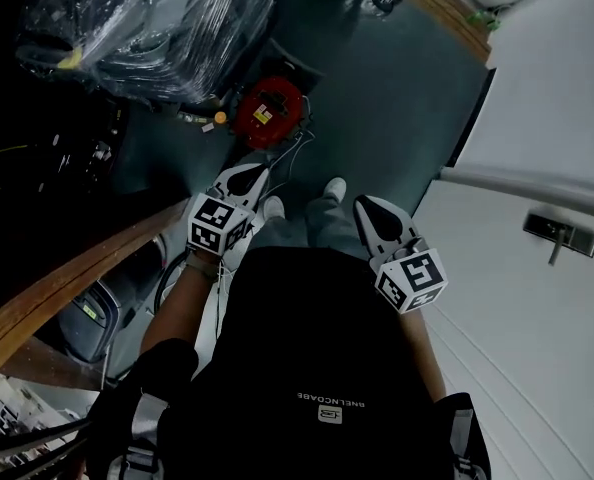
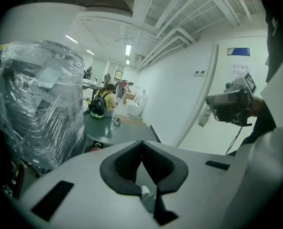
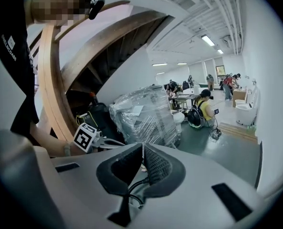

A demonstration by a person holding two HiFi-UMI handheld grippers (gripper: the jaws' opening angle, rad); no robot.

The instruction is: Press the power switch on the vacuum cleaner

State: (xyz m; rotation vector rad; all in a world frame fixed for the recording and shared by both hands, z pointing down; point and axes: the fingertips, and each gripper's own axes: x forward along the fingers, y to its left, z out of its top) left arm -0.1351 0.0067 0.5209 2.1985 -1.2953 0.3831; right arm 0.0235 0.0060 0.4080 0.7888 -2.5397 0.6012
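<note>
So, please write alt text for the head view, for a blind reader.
Seen from above, a person in a dark top holds the left tongs and right tongs, both shut and empty, over a dark green floor. Ahead lies a red round appliance beside a plastic-wrapped stack; a white door stands at the right.

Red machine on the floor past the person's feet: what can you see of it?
The red machine is low and rounded, plastic by its look, with a pale label on top. It sits on the dark green floor beside a plastic-wrapped bundle. Thin cables lie by it, running towards the person's shoes. The left gripper and the right gripper both hang clear of it, jaws together. Its switch cannot be made out.
</note>
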